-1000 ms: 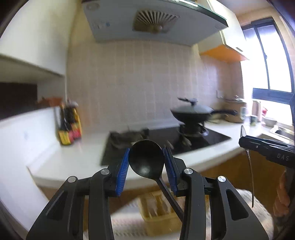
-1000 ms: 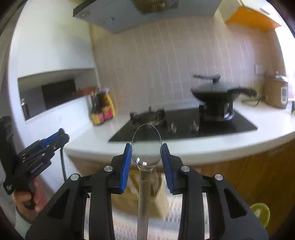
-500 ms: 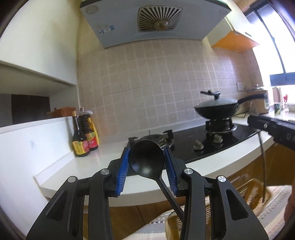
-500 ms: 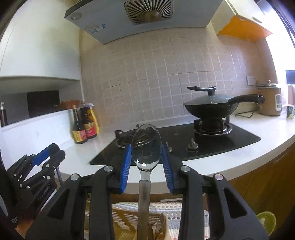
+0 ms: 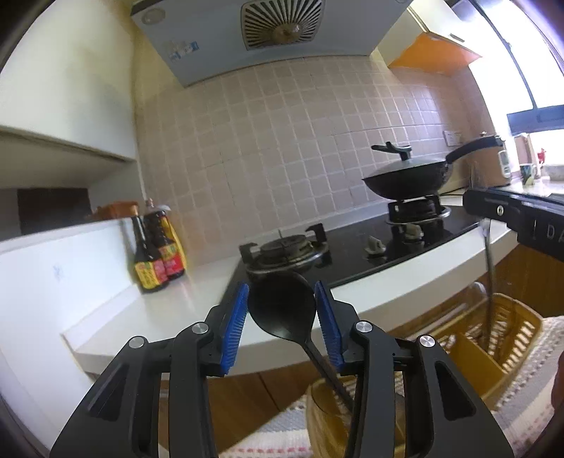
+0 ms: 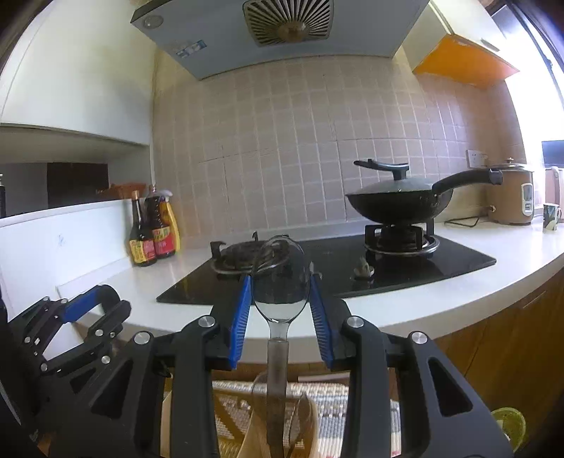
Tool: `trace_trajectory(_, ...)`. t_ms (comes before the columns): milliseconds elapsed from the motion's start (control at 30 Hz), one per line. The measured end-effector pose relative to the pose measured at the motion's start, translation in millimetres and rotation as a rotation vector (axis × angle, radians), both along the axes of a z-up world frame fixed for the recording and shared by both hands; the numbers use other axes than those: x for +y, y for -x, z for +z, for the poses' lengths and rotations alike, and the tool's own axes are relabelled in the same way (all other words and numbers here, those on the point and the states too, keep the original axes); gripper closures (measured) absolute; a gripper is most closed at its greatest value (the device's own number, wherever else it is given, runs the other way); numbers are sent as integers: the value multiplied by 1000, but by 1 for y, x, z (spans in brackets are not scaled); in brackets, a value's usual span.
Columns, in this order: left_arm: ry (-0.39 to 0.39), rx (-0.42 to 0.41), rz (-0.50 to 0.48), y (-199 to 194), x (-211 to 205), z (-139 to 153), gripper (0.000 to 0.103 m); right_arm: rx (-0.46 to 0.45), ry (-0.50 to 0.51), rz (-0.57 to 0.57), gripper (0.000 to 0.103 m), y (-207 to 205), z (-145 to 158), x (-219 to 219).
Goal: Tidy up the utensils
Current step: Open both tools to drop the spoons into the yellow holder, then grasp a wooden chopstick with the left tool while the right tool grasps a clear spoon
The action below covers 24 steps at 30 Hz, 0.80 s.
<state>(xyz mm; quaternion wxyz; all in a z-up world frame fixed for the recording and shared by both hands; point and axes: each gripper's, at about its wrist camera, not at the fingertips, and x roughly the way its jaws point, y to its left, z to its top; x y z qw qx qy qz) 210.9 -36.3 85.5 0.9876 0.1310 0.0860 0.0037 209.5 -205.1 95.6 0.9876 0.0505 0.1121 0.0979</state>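
Gripping black spoon [image 5: 282,306] between left fingers [image 5: 234,329], clear spoon [image 6: 279,282] between right fingers [image 6: 240,317]

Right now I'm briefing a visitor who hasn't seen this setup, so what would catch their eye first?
Each hand-held gripper clamps a spoon bowl-up between blue pads: the left hand-held gripper holds a black spoon, the right hand-held gripper a clear spoon. Behind them, a lidded black wok sits on the right burner of the black stove, under the range hood.

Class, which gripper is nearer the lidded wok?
Right. The right gripper, holding the clear spoon, is before the stove on the wok side; the left gripper, holding the black spoon, is farther left, toward the sauce bottles.
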Motion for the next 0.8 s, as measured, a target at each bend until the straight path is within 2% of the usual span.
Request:
trace_trajectory(133, 59, 33, -27, 10, 9, 6, 61, 45, -9, 24, 59, 12, 3, -8)
trace_trajectory(300, 173, 85, -91, 31, 25, 21, 58, 108, 21, 30, 59, 39, 12, -12)
trace_trajectory(433, 259, 137, -161, 50, 31, 33, 57, 195, 44, 46, 59, 59, 17, -14)
trace_trajectory(600, 304, 223, -238, 74, 23, 37, 57, 357, 99, 60, 59, 74, 13, -15)
trace_trajectory(800, 295, 397, -298, 94, 2, 9, 56, 617, 119, 119, 59, 78, -29, -16)
